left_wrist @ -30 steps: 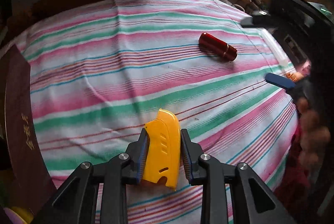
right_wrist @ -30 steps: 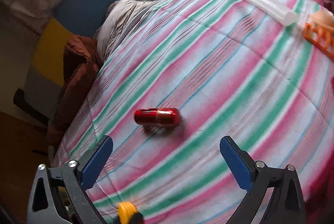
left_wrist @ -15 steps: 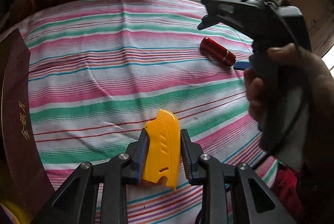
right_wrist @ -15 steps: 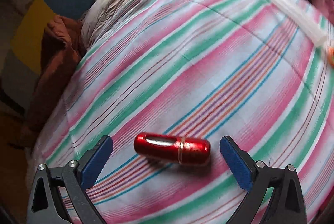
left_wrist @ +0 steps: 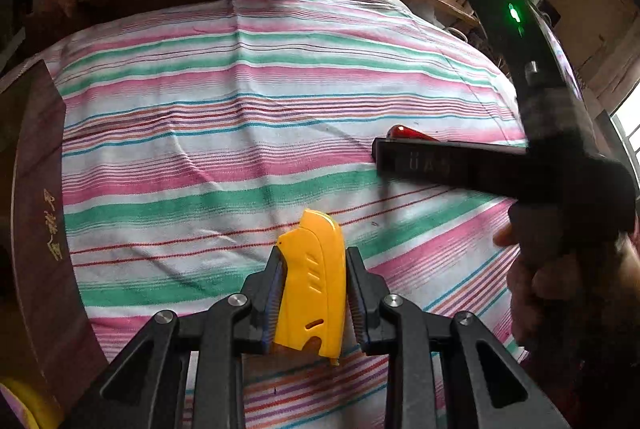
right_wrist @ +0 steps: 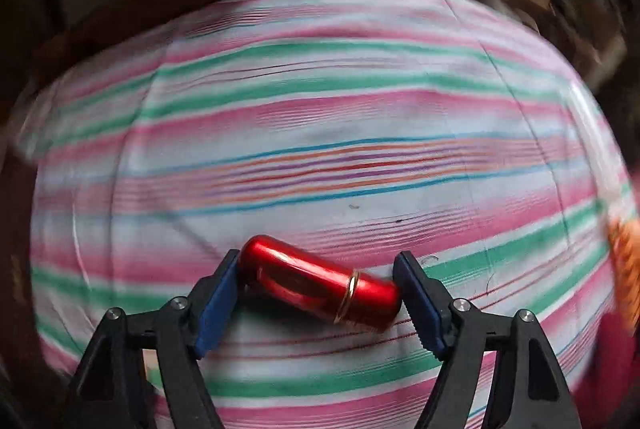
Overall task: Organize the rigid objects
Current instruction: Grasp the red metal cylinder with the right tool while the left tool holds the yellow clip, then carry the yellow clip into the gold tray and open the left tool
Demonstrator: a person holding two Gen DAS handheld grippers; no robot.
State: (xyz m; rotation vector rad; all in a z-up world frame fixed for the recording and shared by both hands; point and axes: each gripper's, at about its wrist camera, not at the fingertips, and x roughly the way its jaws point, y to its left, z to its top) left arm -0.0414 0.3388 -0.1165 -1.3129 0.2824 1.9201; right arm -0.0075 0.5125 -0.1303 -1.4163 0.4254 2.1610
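While closing, right claw (right_wrist: 318,293) flanks red capsule (right_wrist: 320,285)

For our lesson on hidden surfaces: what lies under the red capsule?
The red capsule lies on the striped bedsheet, between the closing jaws of the right gripper. The sheet directly beneath it is covered.

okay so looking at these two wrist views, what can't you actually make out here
- Red capsule: in the left wrist view, mostly hidden behind the right hand-held gripper, whose jaws are closing around it.
- Orange object: right wrist view, blurred and cut off by the edge.
- Yellow cutter: blade end hidden.
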